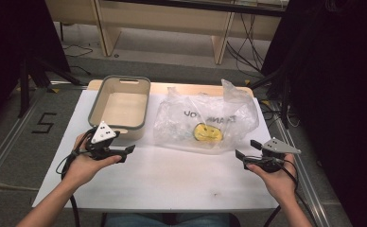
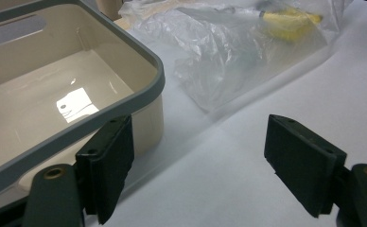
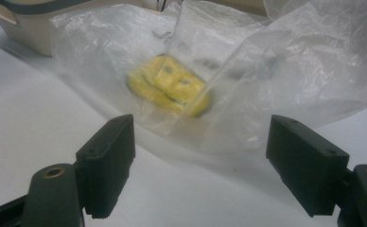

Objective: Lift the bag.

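Observation:
A crumpled clear plastic bag (image 1: pixel 205 116) lies on the white table (image 1: pixel 172 179), right of centre. Inside it sits a yellow round thing with a smiling face (image 1: pixel 207 132). A beige bin with a grey rim (image 1: pixel 94 101) stands at the back left with nothing in it. My left gripper (image 1: pixel 127 153) hovers just in front of the bin, open, with nothing between its jaws. My right gripper (image 1: pixel 247 149) is open too, near the bag's right front corner. The right gripper view has the yellow thing (image 3: pixel 172 85) blurred behind the bag (image 3: pixel 276 71), beyond the right gripper (image 3: pixel 200 142).
In the left gripper view the bin's rim (image 2: pixel 159 80) lies close on the left of the left gripper (image 2: pixel 200 142), with the bag (image 2: pixel 219 61) farther off. Bare white tabletop stretches in front of both hands. Dark stands and cables flank the table.

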